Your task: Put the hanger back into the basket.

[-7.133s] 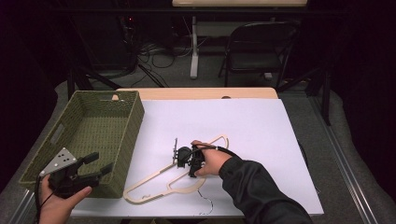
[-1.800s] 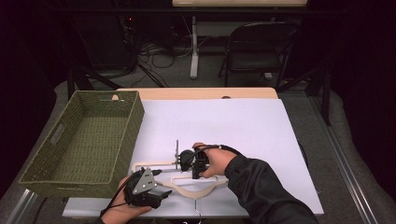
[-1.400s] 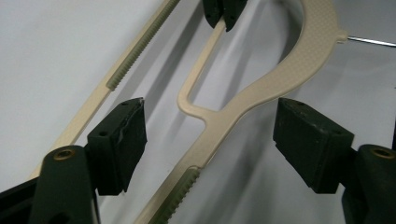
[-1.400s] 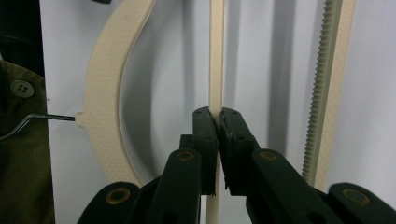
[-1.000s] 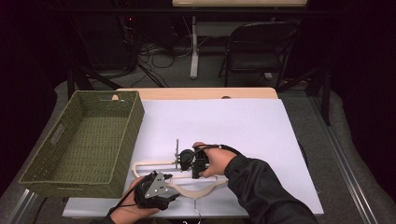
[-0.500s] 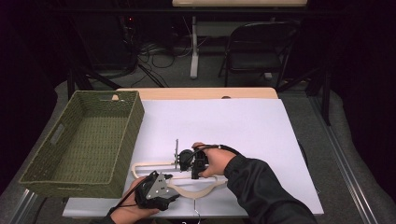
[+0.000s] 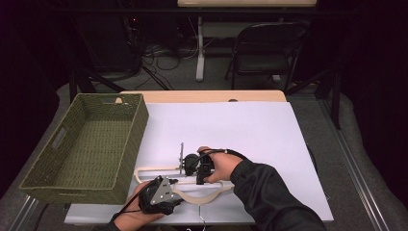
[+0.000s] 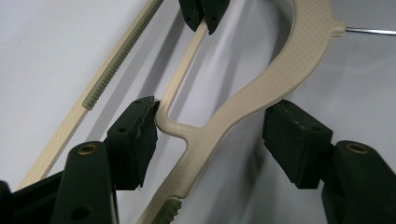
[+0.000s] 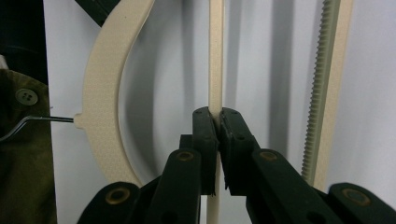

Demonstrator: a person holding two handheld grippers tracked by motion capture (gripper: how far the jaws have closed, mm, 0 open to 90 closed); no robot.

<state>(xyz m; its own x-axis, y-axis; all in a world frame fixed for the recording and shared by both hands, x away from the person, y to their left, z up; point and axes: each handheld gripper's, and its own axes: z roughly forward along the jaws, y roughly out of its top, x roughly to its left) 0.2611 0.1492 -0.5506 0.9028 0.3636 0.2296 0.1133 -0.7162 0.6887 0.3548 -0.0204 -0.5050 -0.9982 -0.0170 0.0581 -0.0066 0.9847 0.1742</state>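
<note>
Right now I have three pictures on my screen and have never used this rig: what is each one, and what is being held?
No robot here: a person holds a hand tool with two jaws in each hand. The high view looks down on a table with a woven basket and a cream hanger. The other two come from cameras riding on the tools. The right gripper is pinched shut on the hanger's thin bar. The left gripper is open, its jaws either side of the hanger's shoulder, one pad touching it.

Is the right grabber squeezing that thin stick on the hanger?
Touching. In the right gripper view, the right gripper has both jaws pressed against the thin bar of the cream hanger, with no gap on either side.
</note>
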